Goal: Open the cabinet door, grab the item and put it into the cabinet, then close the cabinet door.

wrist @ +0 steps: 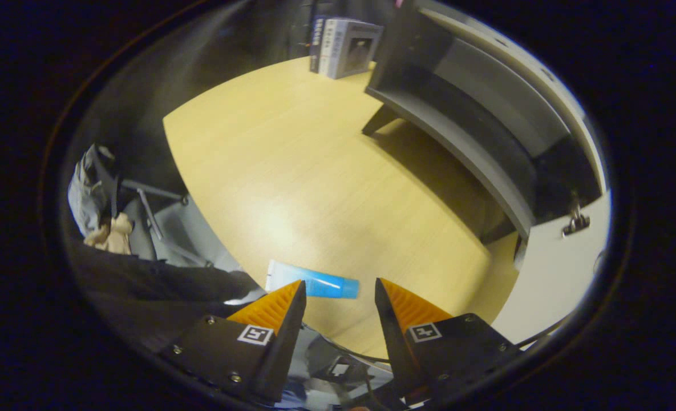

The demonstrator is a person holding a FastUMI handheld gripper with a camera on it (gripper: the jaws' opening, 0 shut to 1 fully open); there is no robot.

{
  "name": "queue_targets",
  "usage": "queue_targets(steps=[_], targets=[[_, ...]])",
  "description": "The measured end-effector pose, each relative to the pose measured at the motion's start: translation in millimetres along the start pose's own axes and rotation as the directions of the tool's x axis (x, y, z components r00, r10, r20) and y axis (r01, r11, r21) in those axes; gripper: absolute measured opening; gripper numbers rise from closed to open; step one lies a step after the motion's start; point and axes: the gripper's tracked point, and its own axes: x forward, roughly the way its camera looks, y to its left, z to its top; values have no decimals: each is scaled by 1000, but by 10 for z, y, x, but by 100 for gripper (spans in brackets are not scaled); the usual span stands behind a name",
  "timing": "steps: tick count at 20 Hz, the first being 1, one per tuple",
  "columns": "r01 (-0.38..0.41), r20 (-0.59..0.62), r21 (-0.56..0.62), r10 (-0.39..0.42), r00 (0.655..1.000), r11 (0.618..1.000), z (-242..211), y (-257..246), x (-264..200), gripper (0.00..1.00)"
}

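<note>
Lying beneath the spread gripper [339,292]: one tube [315,282].

One blue tube [314,282], one open cabinet [474,131], one box [346,47], one wooden table [292,171].

The table [315,171] is seen to be topped with pale wood-grain laminate, smooth and lightly sheened, with a soft glare patch near its middle. The tube [315,282] lying on it looks to be of soft plastic, glossy along its body, with a flat crimped end. The cabinet [486,131] appears to be of matt painted board, and its open door [549,274] shows a smooth, flat face fitted with a small bright metal hinge [576,220]. The boxes [346,45] beyond are of printed cardboard. The gripper [339,297] is held with its fingers [275,305] apart, their inner faces finely ribbed.
</note>
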Motion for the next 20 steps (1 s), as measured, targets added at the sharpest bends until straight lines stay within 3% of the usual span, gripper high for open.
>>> queue_targets(steps=[3,7,10,17,20], targets=[[-54,-47,-220,45,998,974,-22,89,117,71],[-134,-130,-430,86,988,893,-38,228,265,71],[-203,-206,-542,105,973,816,-73,302,398,71],[-288,-316,-766,53,947,575,-178,380,668,71],[-314,-350,-786,36,936,532,-197,397,717,72]])
